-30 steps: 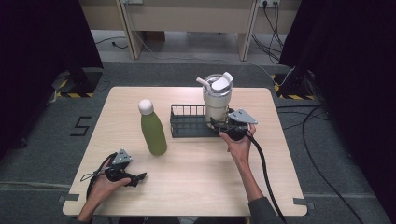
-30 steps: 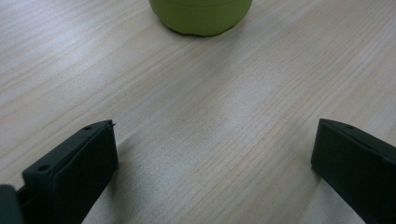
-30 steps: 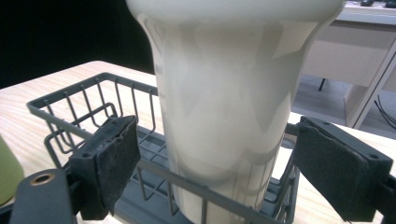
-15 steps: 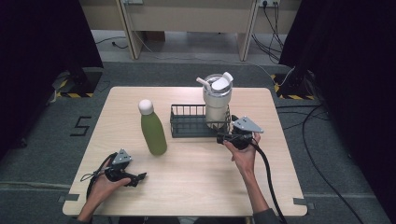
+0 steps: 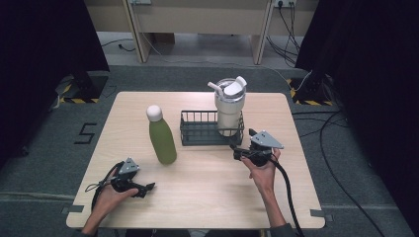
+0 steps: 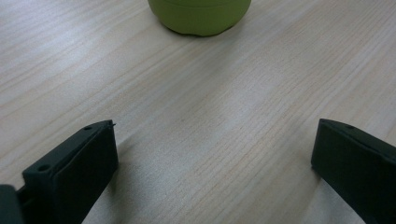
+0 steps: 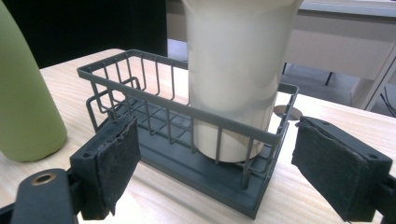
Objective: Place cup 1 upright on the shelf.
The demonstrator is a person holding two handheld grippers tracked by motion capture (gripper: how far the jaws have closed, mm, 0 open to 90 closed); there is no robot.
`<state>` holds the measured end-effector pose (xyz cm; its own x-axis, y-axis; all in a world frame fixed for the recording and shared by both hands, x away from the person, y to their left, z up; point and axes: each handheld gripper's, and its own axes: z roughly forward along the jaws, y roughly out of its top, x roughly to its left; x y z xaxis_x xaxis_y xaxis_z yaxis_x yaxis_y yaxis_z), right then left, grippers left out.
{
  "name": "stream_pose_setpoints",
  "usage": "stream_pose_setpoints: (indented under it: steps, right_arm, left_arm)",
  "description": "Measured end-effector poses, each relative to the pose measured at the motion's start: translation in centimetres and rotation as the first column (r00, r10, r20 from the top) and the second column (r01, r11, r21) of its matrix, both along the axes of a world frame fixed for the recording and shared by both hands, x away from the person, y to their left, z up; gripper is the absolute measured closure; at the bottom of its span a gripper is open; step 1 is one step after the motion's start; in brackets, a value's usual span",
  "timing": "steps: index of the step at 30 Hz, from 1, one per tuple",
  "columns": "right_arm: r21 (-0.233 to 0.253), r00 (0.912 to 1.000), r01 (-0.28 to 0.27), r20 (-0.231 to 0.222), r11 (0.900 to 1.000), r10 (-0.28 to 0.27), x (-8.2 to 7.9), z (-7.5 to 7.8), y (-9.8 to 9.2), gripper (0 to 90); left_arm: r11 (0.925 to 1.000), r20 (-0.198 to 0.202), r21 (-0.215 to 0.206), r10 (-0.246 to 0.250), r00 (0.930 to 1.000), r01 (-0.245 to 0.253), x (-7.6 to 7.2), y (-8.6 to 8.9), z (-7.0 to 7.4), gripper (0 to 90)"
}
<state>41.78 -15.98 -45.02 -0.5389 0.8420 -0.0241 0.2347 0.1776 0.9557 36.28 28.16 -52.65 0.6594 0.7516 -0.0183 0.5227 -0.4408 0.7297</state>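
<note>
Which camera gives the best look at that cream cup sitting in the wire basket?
The high view: the whole cream cup shows, lid and all, upright at the right end of the wire basket. The right gripper view shows its lower body close up, top cut off.

A light wooden desk [image 5: 207,197] stands on a grey floor. A dark wire basket [image 5: 200,129] sits near the middle of the desk. A tall white cup [image 5: 230,106] with a lid stands upright in the right end of the basket. A green bottle [image 5: 161,135] with a white cap stands just left of the basket, apart from it. The right tongs [image 5: 236,151], held in a hand, are just in front of the basket's right end. The left tongs [image 5: 148,187] rest low on the desk near the front left, well apart from the bottle.
</note>
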Motion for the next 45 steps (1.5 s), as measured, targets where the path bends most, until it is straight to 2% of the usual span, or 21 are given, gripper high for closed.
stream_pose_setpoints:
  steps: [12, 21, 30, 45]
  right_arm:
    - [-0.004, 0.9999, -0.015, -0.007, 1.000, 0.015, -1.5, -0.1, -0.5, 15.0]
    - [-0.002, 0.9992, -0.012, -0.037, 1.000, 0.012, -3.6, -1.1, -2.3, 15.1]
    - [-0.010, 0.9988, -0.014, -0.047, 1.000, 0.014, -5.7, -1.9, -2.9, 15.1]
    - [-0.039, 0.9966, -0.009, -0.082, 0.999, 0.005, -7.9, -3.6, -4.2, 15.1]
  left_arm:
    - [1.0000, -0.001, 0.000, -0.003, 1.0000, 0.003, -0.1, 0.0, 0.0, 0.0]
    - [1.0000, -0.001, 0.000, -0.004, 1.0000, 0.004, -0.1, 0.0, 0.0, 0.0]
    - [1.0000, -0.001, 0.000, -0.003, 1.0000, 0.003, -0.1, 0.0, 0.0, 0.0]
    - [1.0000, -0.001, 0.000, -0.003, 1.0000, 0.003, -0.1, 0.0, 0.0, 0.0]
